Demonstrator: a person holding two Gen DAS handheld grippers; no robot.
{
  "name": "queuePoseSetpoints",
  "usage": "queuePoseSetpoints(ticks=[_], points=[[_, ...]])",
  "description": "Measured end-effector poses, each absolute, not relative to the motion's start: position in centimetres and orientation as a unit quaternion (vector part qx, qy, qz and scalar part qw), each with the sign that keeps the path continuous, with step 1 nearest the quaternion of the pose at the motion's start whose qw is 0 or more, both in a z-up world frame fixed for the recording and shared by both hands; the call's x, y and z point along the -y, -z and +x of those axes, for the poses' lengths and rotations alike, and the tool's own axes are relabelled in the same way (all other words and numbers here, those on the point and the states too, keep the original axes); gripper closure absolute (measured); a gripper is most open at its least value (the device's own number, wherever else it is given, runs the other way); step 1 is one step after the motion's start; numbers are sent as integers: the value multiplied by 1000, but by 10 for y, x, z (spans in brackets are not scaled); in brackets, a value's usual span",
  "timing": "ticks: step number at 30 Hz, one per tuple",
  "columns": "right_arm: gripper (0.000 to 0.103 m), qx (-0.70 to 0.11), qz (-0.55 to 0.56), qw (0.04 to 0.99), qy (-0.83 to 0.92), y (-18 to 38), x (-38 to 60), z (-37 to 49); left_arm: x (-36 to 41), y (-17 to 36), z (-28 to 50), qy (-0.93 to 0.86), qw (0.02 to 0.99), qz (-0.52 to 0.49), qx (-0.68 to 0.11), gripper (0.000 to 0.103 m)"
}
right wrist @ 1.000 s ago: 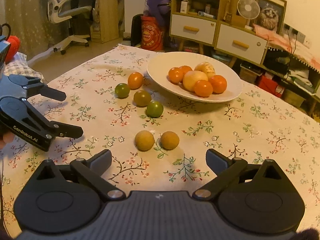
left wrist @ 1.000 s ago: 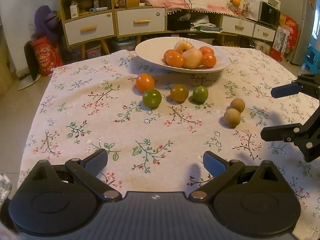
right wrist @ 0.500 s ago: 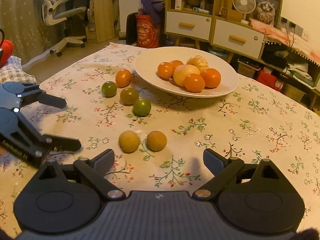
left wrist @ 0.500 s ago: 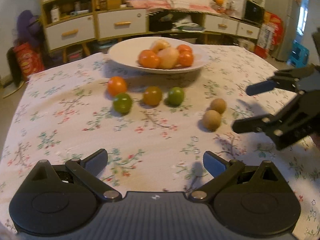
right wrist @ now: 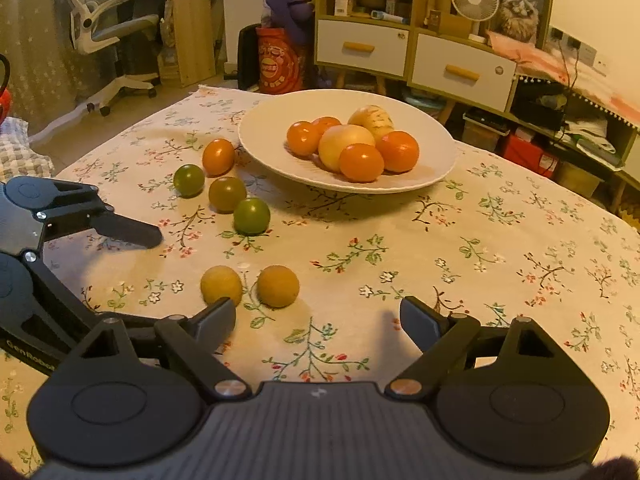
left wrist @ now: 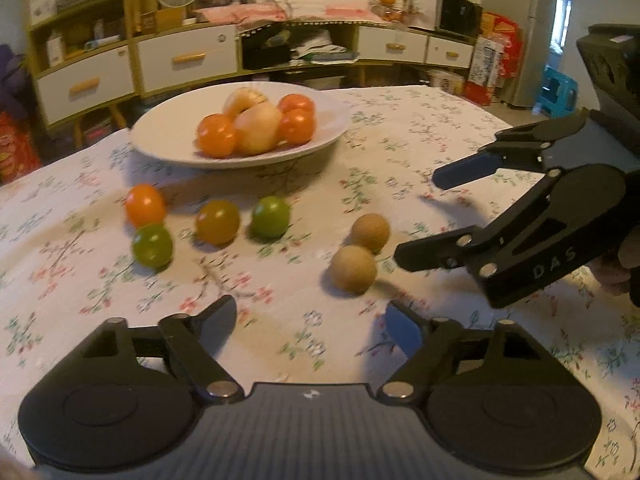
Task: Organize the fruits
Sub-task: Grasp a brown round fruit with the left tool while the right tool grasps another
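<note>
A white plate (left wrist: 160,148) (right wrist: 436,168) holds several orange and pale fruits. On the floral cloth lie an orange tomato (left wrist: 145,204) (right wrist: 218,156), two green ones (left wrist: 152,245) (left wrist: 270,216), an olive one (left wrist: 217,222) and two brown round fruits (left wrist: 353,269) (left wrist: 370,233), also in the right wrist view (right wrist: 221,285) (right wrist: 277,285). My left gripper (left wrist: 310,322) is open and empty, short of the brown fruits. My right gripper (right wrist: 318,320) is open and empty just before them; it shows in the left wrist view (left wrist: 416,216).
Drawers and shelves (left wrist: 184,60) stand behind the table. An office chair (right wrist: 112,36) is at the far left. The left gripper (right wrist: 156,272) reaches in from the left in the right wrist view.
Both grippers have moved closer to the two brown fruits. The right gripper has come in from the right towards them. Both stay open.
</note>
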State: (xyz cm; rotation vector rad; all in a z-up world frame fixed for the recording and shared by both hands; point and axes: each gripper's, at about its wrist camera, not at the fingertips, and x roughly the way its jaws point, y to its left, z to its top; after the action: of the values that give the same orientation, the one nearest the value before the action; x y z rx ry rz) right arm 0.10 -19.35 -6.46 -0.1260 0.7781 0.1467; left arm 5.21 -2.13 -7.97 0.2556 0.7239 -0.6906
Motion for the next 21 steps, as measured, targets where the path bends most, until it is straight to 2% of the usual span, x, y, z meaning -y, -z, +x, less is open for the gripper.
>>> queuePoseSetpoints(ticks=[8, 15, 19, 21], points=[[17, -378, -54, 922, -60, 63, 202, 2, 36, 80, 58, 339, 869, 122, -339, 60], [19, -376, -53, 924, -52, 63, 206, 4, 44, 80, 60, 341, 869, 122, -338, 73], [19, -375, -54, 924, -48, 62, 207, 5, 46, 80, 60, 343, 868, 120, -339, 92], [20, -376, -55, 924, -49, 62, 207, 6, 45, 79, 60, 346, 867, 116, -341, 92]])
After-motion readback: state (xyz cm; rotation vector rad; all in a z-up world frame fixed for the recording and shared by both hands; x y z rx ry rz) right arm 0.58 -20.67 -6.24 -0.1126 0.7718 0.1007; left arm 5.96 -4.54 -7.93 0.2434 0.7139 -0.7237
